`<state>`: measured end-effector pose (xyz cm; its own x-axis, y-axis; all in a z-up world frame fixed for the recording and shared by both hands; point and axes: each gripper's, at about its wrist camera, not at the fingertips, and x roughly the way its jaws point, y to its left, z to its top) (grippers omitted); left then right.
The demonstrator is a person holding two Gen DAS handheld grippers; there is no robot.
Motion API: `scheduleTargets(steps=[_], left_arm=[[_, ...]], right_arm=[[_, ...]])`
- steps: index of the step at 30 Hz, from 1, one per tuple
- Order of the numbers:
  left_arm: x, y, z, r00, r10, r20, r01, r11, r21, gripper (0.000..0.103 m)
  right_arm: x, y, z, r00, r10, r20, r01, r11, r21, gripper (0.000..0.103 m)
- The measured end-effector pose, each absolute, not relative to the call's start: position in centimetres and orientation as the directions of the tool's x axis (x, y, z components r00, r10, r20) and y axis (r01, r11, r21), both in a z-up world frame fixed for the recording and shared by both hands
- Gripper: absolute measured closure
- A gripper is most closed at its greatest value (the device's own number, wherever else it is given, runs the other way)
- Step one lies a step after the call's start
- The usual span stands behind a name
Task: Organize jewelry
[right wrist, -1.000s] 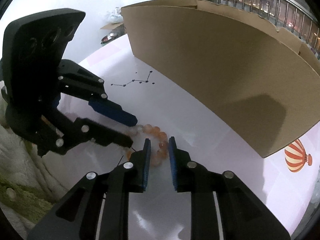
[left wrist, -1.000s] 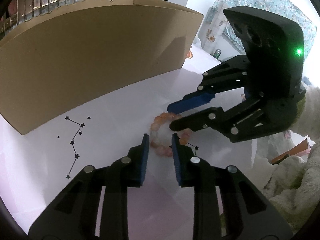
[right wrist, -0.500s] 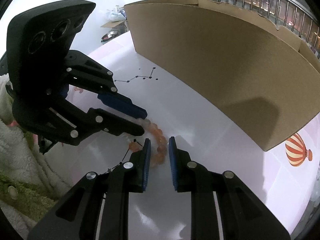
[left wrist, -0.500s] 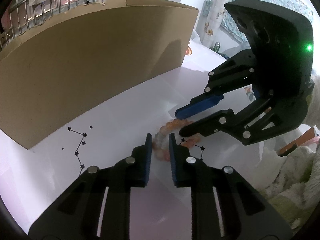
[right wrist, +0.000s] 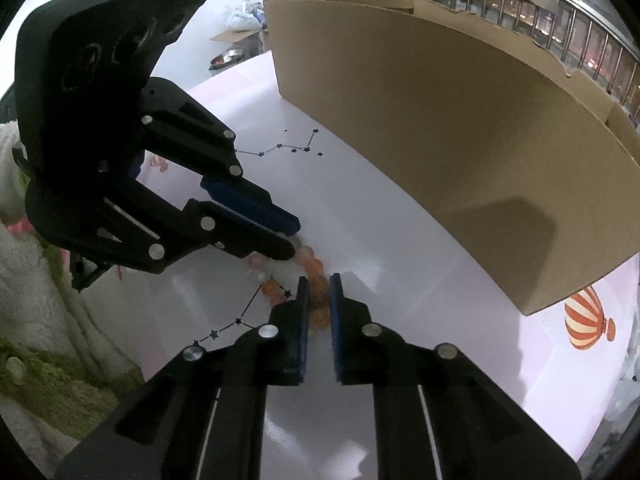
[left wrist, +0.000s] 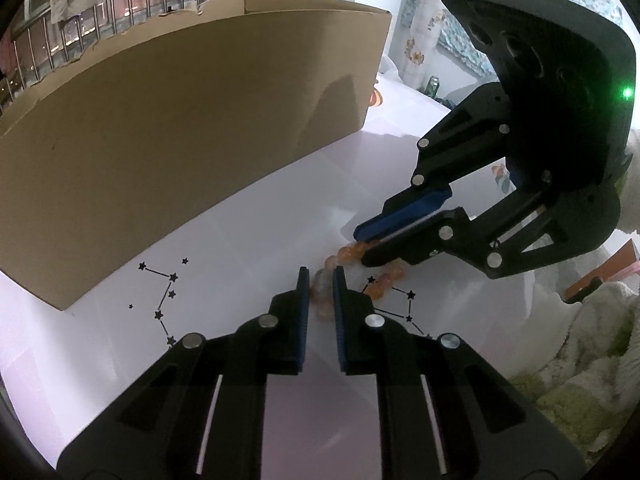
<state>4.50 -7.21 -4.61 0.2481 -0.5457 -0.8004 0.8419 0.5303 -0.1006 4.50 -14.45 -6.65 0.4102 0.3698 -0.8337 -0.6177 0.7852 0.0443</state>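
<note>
A bracelet of orange and pink beads (left wrist: 385, 283) lies on the white table (left wrist: 248, 240), in front of a cardboard box. My left gripper (left wrist: 320, 276) has its blue pads pressed on the beads at one side of the loop. My right gripper (right wrist: 318, 282) is closing on the opposite side; beads (right wrist: 313, 266) fill the narrow gap between its pads. Each gripper shows in the other's view, the right gripper (left wrist: 360, 246) coming in from the right and the left gripper (right wrist: 290, 236) from the left. Their tips nearly meet over the bracelet.
A long open cardboard box (left wrist: 180, 120) stands just behind the bracelet, its wall (right wrist: 440, 120) close to both grippers. The table carries constellation prints (left wrist: 166, 292) and a striped balloon print (right wrist: 586, 320). Fluffy white and green fabric (left wrist: 580, 360) borders the near side.
Both pairs of jaws have narrowed onto the beads. The bracelet's round loop has drawn into a tighter, flatter bunch between the two grippers. Neither gripper has shifted place.
</note>
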Motion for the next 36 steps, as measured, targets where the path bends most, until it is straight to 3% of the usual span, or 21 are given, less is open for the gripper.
scheduleTargets(steps=[36], left_arm=[[3.4,-7.5,-3.2,0.311,-0.522,-0.795,0.84,0.541,-0.027,0.095]], right_arm=[[4.0,-15.6,-5.7,0.461,0.393,-0.796,-0.591,0.805,0.055,0.093]])
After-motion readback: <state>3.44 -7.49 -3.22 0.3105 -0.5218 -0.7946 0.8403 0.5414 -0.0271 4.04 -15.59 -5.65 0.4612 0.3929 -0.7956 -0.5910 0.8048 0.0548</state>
